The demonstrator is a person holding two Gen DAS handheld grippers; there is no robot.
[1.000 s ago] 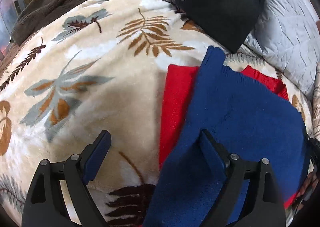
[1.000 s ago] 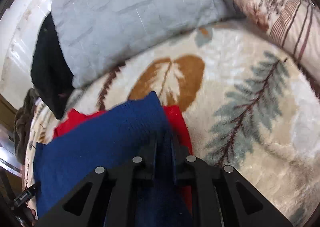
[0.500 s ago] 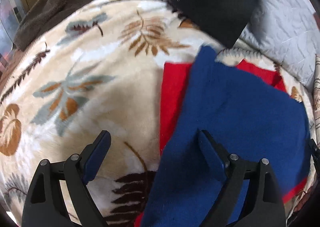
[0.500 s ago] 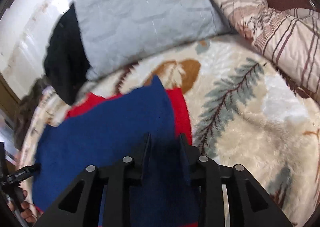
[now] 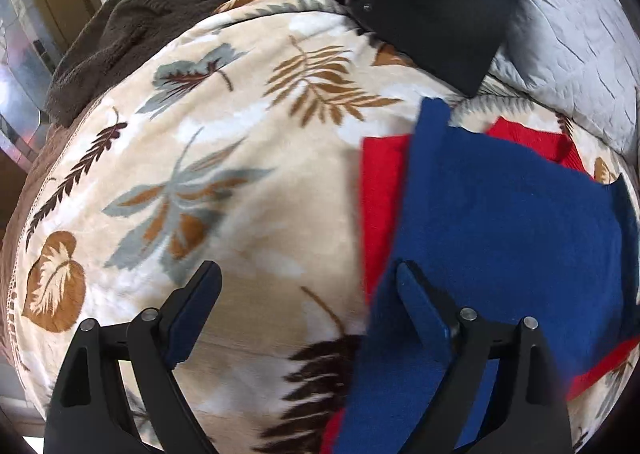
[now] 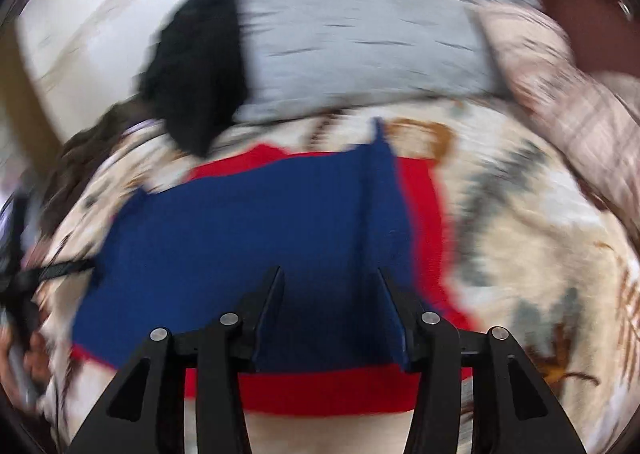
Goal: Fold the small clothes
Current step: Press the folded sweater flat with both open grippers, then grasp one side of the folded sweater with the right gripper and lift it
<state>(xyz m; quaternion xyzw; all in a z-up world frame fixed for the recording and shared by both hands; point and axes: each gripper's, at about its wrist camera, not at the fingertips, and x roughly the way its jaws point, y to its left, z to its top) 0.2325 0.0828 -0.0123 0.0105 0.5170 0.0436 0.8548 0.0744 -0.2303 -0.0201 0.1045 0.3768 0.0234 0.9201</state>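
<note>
A blue knit cloth (image 5: 504, 226) lies flat on top of a red cloth (image 5: 380, 190) on a leaf-patterned blanket. My left gripper (image 5: 308, 274) is open and empty, its right finger over the blue cloth's near edge. In the blurred right wrist view the blue cloth (image 6: 256, 246) lies on the red cloth (image 6: 332, 390), with a raised fold along its right side. My right gripper (image 6: 330, 276) is open just above the blue cloth and holds nothing.
A black garment (image 5: 436, 2) and a dark brown fleece (image 5: 132, 34) lie at the far end of the blanket (image 5: 208, 158). A grey quilted pillow (image 5: 572, 38) is at the right. A striped pillow (image 6: 568, 86) lies at the far right.
My right gripper has opened and let go of the blue cloth, then pulled back and up. The blue cloth now lies spread on the red one. My left gripper stays open.
</note>
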